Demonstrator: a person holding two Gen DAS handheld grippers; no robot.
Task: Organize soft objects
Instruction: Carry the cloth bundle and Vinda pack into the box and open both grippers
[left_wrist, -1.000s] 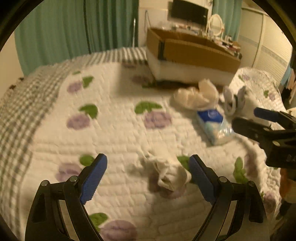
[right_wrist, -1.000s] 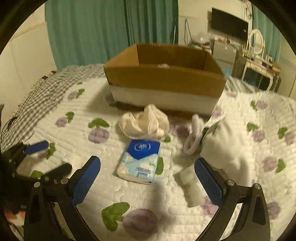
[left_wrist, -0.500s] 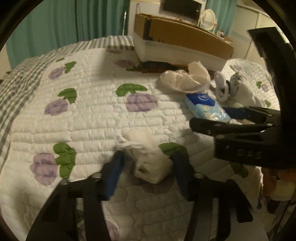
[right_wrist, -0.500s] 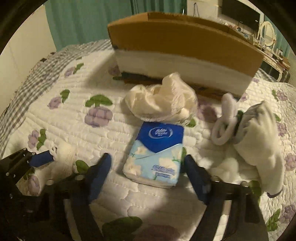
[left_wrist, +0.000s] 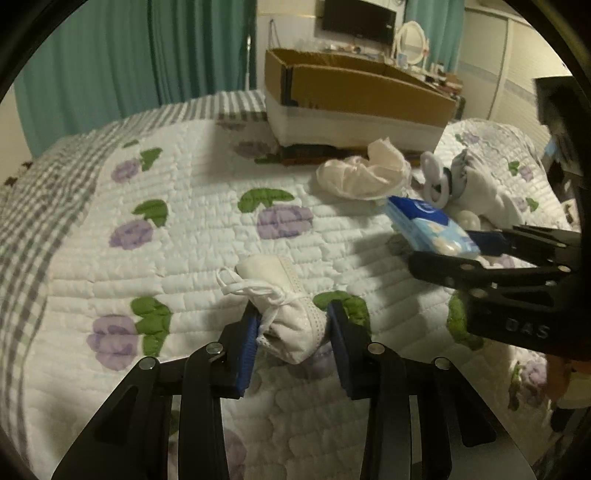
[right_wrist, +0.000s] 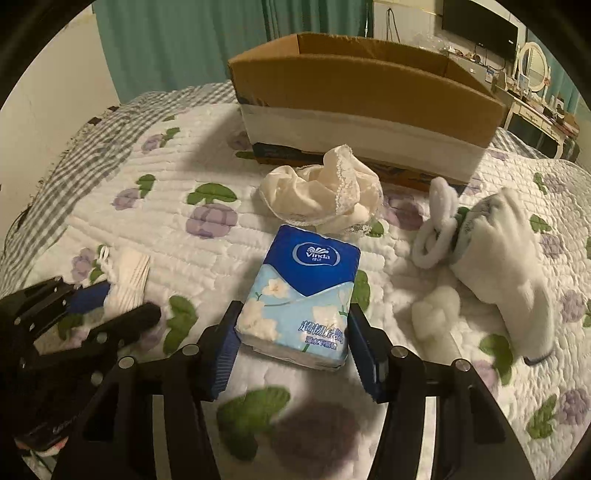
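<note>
My left gripper (left_wrist: 291, 325) is shut on a rolled white face mask (left_wrist: 284, 314) with its ear loops tied round it, low over the quilt. My right gripper (right_wrist: 291, 332) is shut on a blue Vinda tissue pack (right_wrist: 303, 295), its pads on the pack's near end. In the left wrist view the pack (left_wrist: 428, 225) sits between the right gripper's fingers at the right. In the right wrist view the mask (right_wrist: 127, 280) shows at the left between the left gripper's fingers. A cream lace cloth (right_wrist: 325, 195) lies just beyond the pack.
An open cardboard box (right_wrist: 362, 92) stands on the bed behind the cloth. White socks and a glove bundle (right_wrist: 491, 240) and a small white wad (right_wrist: 436, 314) lie at the right. The quilt (left_wrist: 184, 221) spreads left; green curtains hang behind.
Both grippers moved forward and down and closed: the left onto the rolled mask, the right onto the tissue pack. Both were wide open a second ago.
</note>
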